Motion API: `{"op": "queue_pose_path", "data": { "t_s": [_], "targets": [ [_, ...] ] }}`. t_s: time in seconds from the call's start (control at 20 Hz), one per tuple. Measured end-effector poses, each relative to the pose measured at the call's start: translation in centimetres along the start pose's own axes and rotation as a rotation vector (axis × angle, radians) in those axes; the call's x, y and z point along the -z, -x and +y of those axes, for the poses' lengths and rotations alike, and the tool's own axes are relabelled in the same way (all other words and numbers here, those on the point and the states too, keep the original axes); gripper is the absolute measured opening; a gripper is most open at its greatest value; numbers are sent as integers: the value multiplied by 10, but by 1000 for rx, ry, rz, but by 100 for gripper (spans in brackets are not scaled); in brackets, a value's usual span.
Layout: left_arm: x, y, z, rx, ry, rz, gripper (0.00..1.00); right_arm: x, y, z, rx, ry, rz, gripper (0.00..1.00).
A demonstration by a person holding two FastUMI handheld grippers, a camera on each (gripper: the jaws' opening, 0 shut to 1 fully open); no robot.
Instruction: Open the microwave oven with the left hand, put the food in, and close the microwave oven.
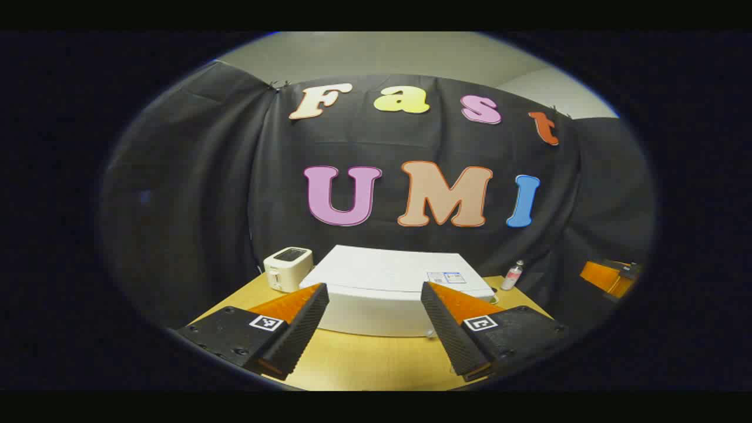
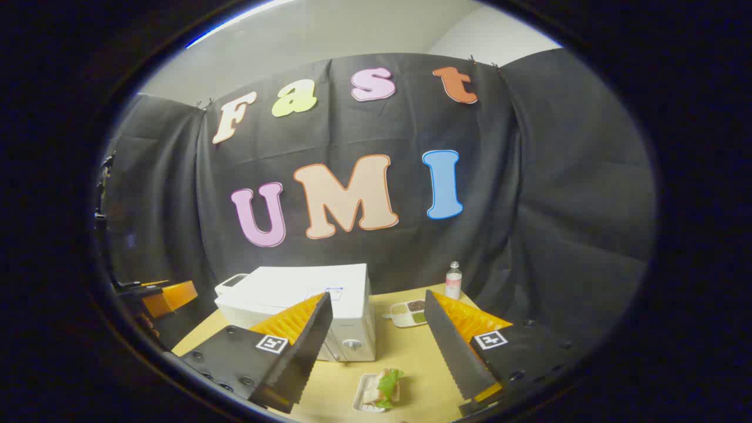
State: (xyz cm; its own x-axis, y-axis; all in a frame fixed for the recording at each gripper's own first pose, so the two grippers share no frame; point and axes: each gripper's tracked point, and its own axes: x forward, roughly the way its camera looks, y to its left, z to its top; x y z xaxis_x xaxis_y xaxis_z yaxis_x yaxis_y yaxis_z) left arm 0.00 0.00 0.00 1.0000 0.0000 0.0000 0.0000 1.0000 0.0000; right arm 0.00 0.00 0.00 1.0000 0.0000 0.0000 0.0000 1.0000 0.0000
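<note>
A white microwave oven (image 1: 388, 291) stands with its door closed in the middle of the wooden table (image 1: 364, 364); the right gripper view shows the microwave oven (image 2: 317, 305) from its right side, knobs at the front corner. My left gripper (image 1: 374, 320) is open, held high in front of it and apart from it. The food (image 2: 383, 389), a sandwich with green leaves on a small white tray, lies on the table before the oven. My right gripper (image 2: 376, 341) hovers open above and behind it, with nothing between its fingers.
A white toaster (image 1: 286, 268) stands left of the oven. A small clear bottle (image 2: 453, 281) and a compartmented dish (image 2: 409, 313) stand at the right rear. The other gripper (image 2: 158, 298) shows at the left edge of the right gripper view.
</note>
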Motion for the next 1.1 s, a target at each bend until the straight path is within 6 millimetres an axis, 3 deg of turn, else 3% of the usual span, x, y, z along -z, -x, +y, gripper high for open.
{"op": "queue_pose_path", "data": {
  "t_s": [0.05,0.1,0.3,0.7,0.9,1.1],
  "targets": [
    [-4,-1,-2,0,0,-9,96,-1,-2,-1,-8,-2,3,92],
    [-5,-2,-6,4,5,-10,92,-1,-4,-3,-10,0,5,99],
    [-3,-8,-22,30,14,1,99,-6,-5,-12,-7,-14,1,92],
    [-3,-14,-41,77,15,14,91,-7,2,-32,33,-8,-4,92],
    [19,-14,-37,76,3,64,95,0,5,-36,39,-26,13,92],
    [63,-8,-37,75,-8,162,95,6,10,-46,58,-18,28,92]
  ]
}}
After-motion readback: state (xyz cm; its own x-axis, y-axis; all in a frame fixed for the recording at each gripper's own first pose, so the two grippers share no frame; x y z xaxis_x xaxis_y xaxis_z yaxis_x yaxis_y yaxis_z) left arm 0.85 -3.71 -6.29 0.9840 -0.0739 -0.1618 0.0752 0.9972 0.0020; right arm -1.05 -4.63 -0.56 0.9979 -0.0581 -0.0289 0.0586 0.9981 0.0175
